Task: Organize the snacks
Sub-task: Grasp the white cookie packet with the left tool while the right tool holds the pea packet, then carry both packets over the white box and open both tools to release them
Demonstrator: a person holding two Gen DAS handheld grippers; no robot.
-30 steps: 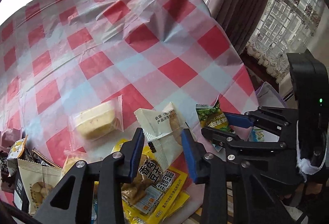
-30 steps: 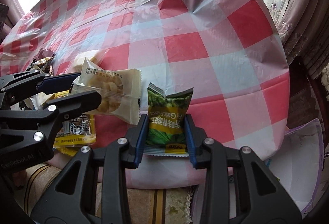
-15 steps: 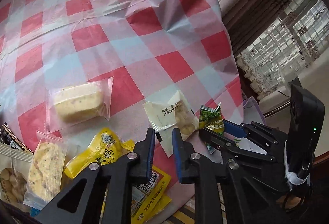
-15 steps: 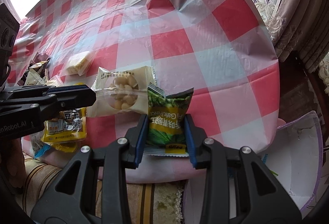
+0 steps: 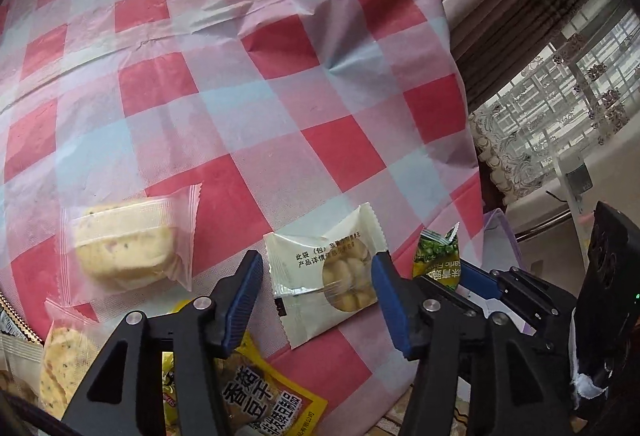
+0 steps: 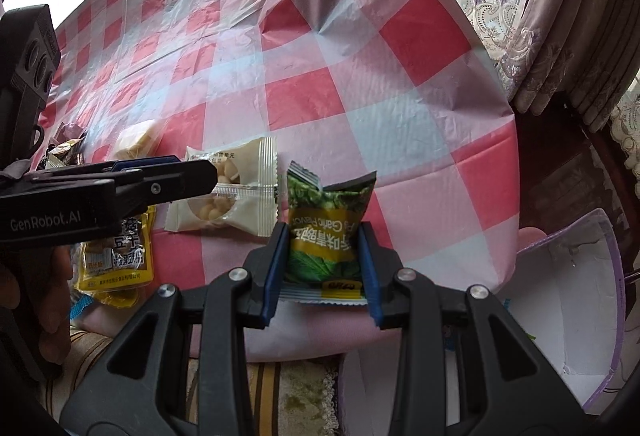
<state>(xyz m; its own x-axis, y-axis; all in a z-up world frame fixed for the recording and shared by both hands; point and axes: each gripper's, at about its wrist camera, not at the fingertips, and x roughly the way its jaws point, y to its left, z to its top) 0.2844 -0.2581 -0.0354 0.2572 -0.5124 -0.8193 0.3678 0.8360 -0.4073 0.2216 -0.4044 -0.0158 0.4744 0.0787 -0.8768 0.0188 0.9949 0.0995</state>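
A white biscuit packet [image 5: 324,276] lies flat on the red-checked tablecloth [image 5: 280,96] near its front edge. My left gripper [image 5: 316,280] straddles it. Its jaws are opening, the packet lies between them, and the blue pads do not press on it. In the right wrist view the same white packet [image 6: 236,196] lies left of a green pea packet [image 6: 328,232]. My right gripper [image 6: 322,256] is shut on that green packet and holds it upright over the table's edge. The green packet [image 5: 436,256] also shows at the right of the left wrist view.
A pale cake in clear wrap [image 5: 128,248], a speckled cracker pack [image 5: 60,368] and a yellow bean packet [image 5: 264,400] lie to the left. A white box with a purple rim [image 6: 560,316] stands below the table's right edge. Curtains [image 6: 560,36] hang behind. A hand [image 6: 40,308] holds the left gripper.
The left gripper's jaws, nearly together half a second ago, have spread wide, and it has come lower and closer over the white packet. The right gripper keeps its hold on the green packet.
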